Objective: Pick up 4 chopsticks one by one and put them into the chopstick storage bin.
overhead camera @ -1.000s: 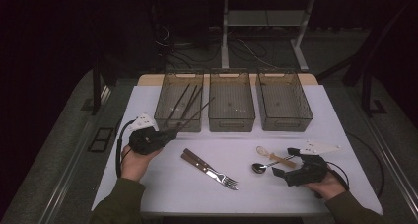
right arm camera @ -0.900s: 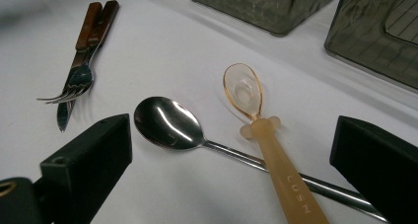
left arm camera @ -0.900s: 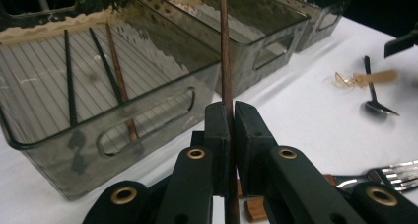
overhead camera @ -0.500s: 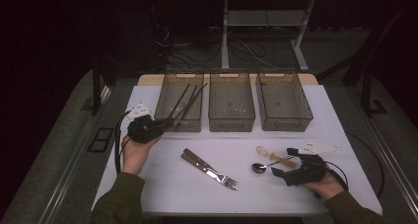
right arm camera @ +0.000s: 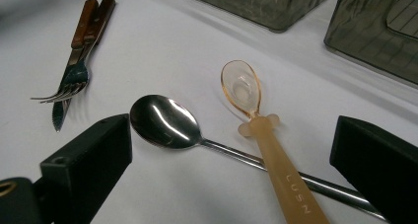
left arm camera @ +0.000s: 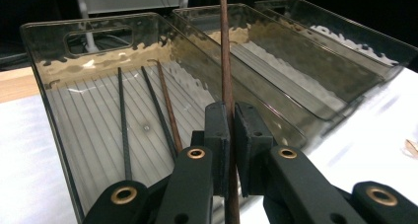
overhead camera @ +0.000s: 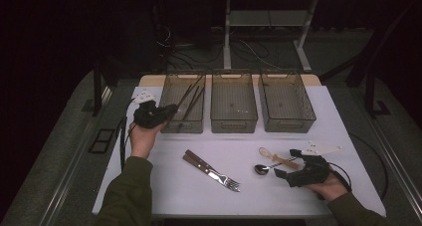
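Now the left gripper point(left arm camera: 230, 150), clamped on a brown chopstick point(left arm camera: 226, 61) above the left bin point(left arm camera: 49, 56), should lower it parallel to the chopsticks inside before releasing.

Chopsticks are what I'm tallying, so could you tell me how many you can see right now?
4. Three lie inside the left bin: two black chopsticks and a brown one. The fourth, a brown chopstick, is clamped in the left gripper at that bin.

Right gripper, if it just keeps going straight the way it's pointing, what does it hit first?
Probably the two crossed spoons: the right gripper, jaws open, points at the metal spoon with the amber plastic spoon lying across its handle. Beyond them stand the bins, though depth is unclear.
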`<act>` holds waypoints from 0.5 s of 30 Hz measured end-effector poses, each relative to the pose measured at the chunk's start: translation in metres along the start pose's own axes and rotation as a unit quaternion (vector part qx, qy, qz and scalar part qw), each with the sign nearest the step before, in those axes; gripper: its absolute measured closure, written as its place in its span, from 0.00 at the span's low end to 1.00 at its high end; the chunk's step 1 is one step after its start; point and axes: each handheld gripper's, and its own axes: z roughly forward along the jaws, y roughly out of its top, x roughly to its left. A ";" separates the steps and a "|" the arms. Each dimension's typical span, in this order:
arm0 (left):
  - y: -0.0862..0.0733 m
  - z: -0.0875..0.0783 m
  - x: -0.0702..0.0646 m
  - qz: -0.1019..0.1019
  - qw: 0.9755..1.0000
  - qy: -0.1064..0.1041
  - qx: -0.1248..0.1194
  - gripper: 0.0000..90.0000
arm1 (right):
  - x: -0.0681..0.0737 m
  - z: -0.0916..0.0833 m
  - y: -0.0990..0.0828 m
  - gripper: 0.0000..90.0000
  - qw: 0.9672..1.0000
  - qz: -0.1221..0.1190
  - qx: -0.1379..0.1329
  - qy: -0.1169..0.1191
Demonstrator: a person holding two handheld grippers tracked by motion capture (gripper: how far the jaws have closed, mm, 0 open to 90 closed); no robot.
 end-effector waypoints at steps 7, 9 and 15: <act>0.010 0.020 0.006 -0.009 1.000 0.014 0.005 0.94 | 0.000 0.000 0.000 0.03 1.000 -0.001 -0.001 0.000; 0.011 0.026 0.007 -0.012 1.000 0.018 0.004 0.94 | 0.000 0.000 0.000 0.03 1.000 0.000 -0.001 0.000; 0.011 0.039 0.012 -0.022 0.999 0.041 0.010 0.94 | 0.000 0.000 0.000 0.03 1.000 0.000 -0.001 0.001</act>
